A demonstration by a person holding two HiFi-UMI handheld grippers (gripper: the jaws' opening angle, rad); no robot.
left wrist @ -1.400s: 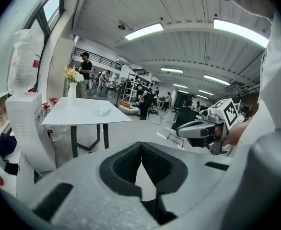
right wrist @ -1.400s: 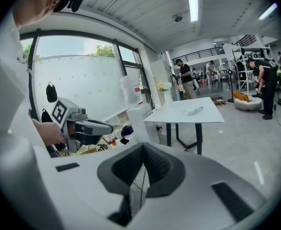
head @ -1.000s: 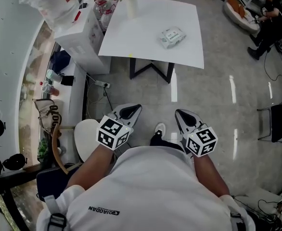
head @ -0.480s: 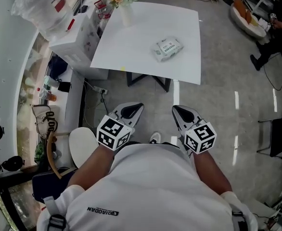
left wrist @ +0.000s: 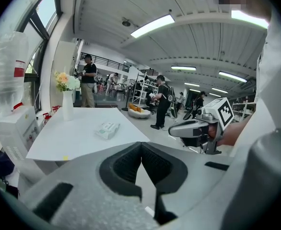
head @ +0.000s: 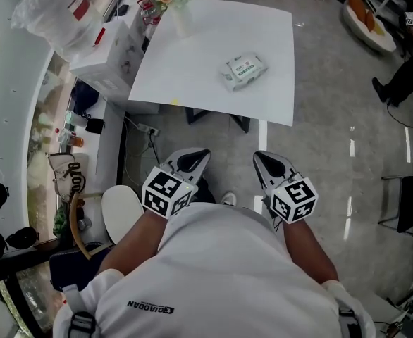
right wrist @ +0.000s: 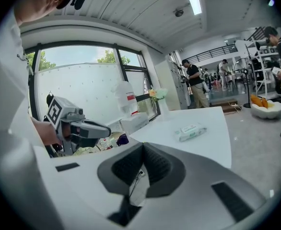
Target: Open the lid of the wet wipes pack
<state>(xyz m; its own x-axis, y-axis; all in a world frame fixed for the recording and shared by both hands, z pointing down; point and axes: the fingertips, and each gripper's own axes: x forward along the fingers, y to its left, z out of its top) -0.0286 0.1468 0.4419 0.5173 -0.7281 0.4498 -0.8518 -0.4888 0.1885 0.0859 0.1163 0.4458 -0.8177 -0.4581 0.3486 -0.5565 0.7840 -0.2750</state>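
Wet wipes pack (head: 244,71), pale green, white-labelled, flat on table (head: 192,62); left gripper (head: 201,156) and right gripper (head: 261,158) fingers together.

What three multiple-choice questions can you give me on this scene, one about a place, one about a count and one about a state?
1. Where does the wet wipes pack lie?
A. on the floor
B. on the white table
C. between a gripper's jaws

2. How many such packs lie on that table?
A. one
B. two
C. three

3. How do the jaws of the left gripper stand?
A. wide apart
B. closed on the pack
C. together, with nothing between them

Answers:
1. B, since the head view shows the pack flat on the tabletop, well ahead of both grippers.
2. A, since only a single pack shows on the table in every view.
3. C, since the left gripper view shows the dark pads meeting at the tip with nothing caught between them.
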